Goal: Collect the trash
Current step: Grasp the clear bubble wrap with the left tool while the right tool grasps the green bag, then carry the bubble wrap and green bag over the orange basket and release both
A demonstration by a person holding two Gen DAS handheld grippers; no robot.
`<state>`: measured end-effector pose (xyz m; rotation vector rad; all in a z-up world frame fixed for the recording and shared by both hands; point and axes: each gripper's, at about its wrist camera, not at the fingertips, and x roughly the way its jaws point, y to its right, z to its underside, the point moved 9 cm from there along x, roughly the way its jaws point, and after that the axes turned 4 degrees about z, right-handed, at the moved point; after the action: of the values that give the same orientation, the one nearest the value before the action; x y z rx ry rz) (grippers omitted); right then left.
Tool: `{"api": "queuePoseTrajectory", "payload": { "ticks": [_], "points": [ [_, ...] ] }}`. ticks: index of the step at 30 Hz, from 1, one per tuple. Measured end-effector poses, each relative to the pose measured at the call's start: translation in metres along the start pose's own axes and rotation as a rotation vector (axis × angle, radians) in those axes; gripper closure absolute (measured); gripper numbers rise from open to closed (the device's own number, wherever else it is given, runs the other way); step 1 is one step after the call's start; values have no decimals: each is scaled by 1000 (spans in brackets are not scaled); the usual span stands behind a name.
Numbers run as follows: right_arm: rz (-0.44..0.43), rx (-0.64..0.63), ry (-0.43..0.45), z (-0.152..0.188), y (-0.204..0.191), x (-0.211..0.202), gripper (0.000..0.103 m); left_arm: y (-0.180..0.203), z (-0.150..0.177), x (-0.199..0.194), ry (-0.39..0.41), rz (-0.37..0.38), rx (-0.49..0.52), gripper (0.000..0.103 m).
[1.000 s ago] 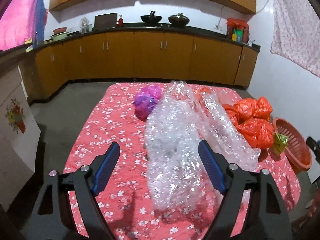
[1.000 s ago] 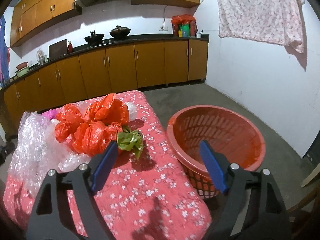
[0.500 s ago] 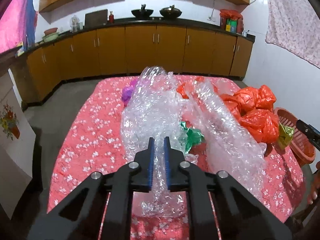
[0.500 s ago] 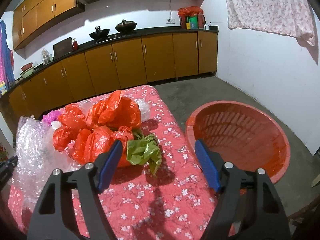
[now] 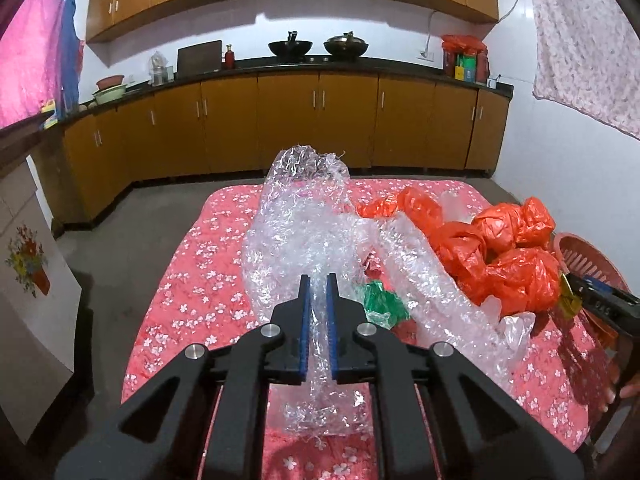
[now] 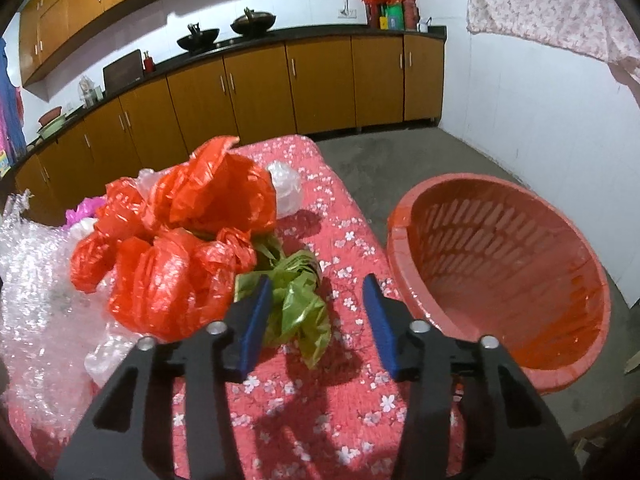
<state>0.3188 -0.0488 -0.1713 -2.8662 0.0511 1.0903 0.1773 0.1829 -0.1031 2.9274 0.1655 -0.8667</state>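
Bubble wrap (image 5: 304,236): one long clear sheet, held at its near end by my left gripper (image 5: 317,280). The blue pads are clamped tight on a gathered strip of it. The far part of the sheet stands raised above the table (image 5: 192,280), and a loose tail hangs below the pads onto the red floral cloth. A second clear roll of the same wrap lies just to its right, running toward the near right corner.

Green bag (image 6: 296,300): a crumpled olive-green plastic bag, lying on the cloth at the foot of the orange pile. My right gripper (image 6: 316,300) stands over it with its jaws closing. The left pad is at the bag's left edge, the right pad is clear of it over bare cloth, so the bag is between them but not yet pinched.

Orange bags (image 6: 180,248): several knotted orange plastic bags heaped together, touching the green bag. A small clear bag (image 6: 285,186) lies just behind the heap, and a purple bag (image 6: 82,212) shows at its far left.

Basket (image 6: 500,272): red slotted plastic, standing on the floor just beside the table's right edge, nothing visible inside.

Surroundings: wooden kitchen cabinets (image 5: 320,120) along the back wall, two dark woks on the counter.
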Motion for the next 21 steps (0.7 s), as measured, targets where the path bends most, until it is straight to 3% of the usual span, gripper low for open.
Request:
{"api": "queuePoseTrajectory", "payload": {
  "ticks": [4, 10, 21],
  "points": [
    [-24, 4, -24, 4, -1, 4, 91, 1, 0, 0, 4, -5, 3, 96],
    [-36, 14, 22, -3, 2, -13, 96, -3, -4, -5, 22, -21, 7, 96],
    [-43, -14, 61, -3, 7, -46, 96, -9, -15, -20, 58, -36, 7, 96]
  ]
}}
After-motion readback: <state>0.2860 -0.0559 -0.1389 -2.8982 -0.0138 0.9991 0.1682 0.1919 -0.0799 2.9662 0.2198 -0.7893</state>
